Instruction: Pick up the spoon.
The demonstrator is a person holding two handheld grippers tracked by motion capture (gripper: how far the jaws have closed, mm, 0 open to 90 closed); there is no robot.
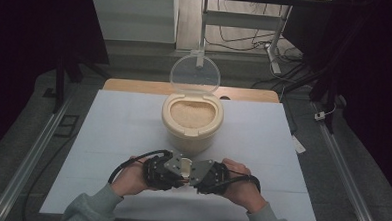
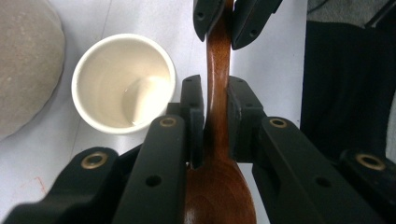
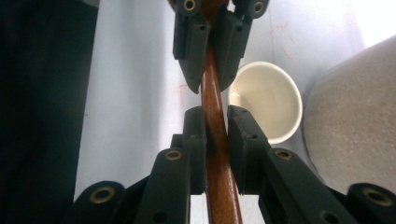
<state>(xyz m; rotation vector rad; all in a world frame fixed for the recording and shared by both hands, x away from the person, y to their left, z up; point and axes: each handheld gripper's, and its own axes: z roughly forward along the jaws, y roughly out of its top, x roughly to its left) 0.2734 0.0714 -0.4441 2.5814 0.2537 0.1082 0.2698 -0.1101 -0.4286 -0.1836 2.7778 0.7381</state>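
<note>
A dark wooden spoon [image 2: 218,60] is held level between my two grippers, low over the white table near its front edge. My left gripper [image 2: 215,93] is shut on the spoon's neck, just above the bowl of the spoon. My right gripper [image 3: 215,121] is shut on the handle [image 3: 212,84], facing the left gripper [image 3: 210,77] tip to tip. In the high view the left gripper [image 1: 177,171] and the right gripper [image 1: 195,173] meet in front of a small empty cream cup [image 1: 185,166]. The cup [image 2: 123,84] stands on the table just beside the spoon.
A round cream container [image 1: 192,121] full of rice stands mid-table behind the cup, its clear lid [image 1: 195,74] hinged upright at the back. The white table top [image 1: 118,122] spreads to both sides. Dark floor, rails and cables surround the table.
</note>
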